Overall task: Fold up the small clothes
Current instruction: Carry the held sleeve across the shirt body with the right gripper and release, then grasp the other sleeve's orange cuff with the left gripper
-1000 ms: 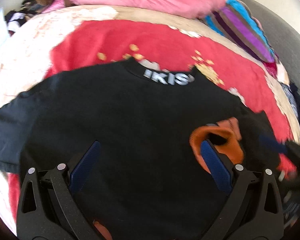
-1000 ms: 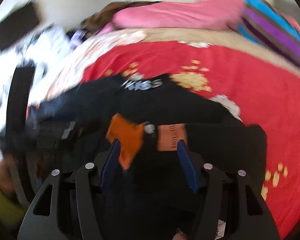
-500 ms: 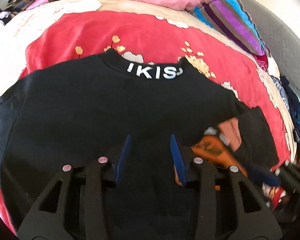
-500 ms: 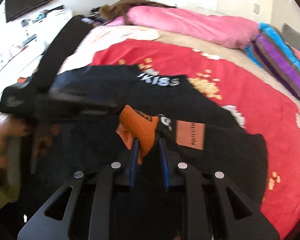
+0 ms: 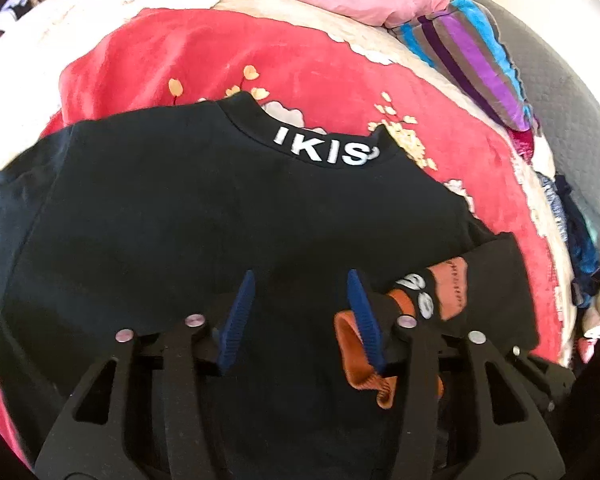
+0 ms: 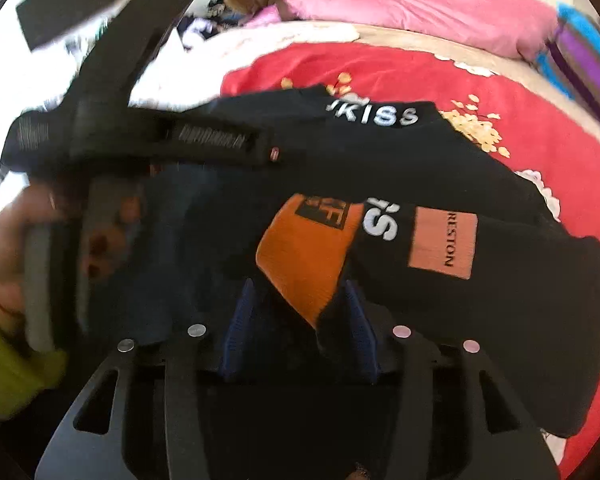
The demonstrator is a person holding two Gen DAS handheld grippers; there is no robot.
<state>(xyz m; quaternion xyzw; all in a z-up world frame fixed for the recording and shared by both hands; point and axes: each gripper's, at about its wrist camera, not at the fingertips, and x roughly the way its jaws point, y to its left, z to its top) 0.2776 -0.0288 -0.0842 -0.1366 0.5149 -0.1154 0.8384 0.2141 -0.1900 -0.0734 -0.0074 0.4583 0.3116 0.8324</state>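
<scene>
Black fabric fills the left and middle of both views: a dark sweatshirt [image 5: 172, 220] lies spread flat on a red flowered blanket [image 5: 308, 68], its collar with white lettering toward the top centre of each frame. At the far left of the right wrist view, a person's hand [image 6: 16, 236] with a yellow-green cuff grips the handle of the blurred left gripper body, which crosses the upper left of that frame. In the left wrist view the left gripper [image 5: 302, 280] hangs over the lower middle of the sweatshirt; its jaws have just been opening and stand partly spread, with only flat black cloth showing between the blue pads, not pinched. Just right of it, the orange ribbed cuff [image 5: 354, 364] of the folded-in sleeve lies against the outside of the right-hand pad. In the right wrist view the right gripper [image 6: 300, 292] sits at lower centre, its jaws likewise just opened to a part spread; the orange cuff reaches down between the pads without being squeezed. Further right, the folded sleeve shows a rust-coloured patch [image 6: 444, 242]. A pink pillow [image 6: 412, 12] and a striped cushion [image 5: 472, 60] lie along the top right.
</scene>
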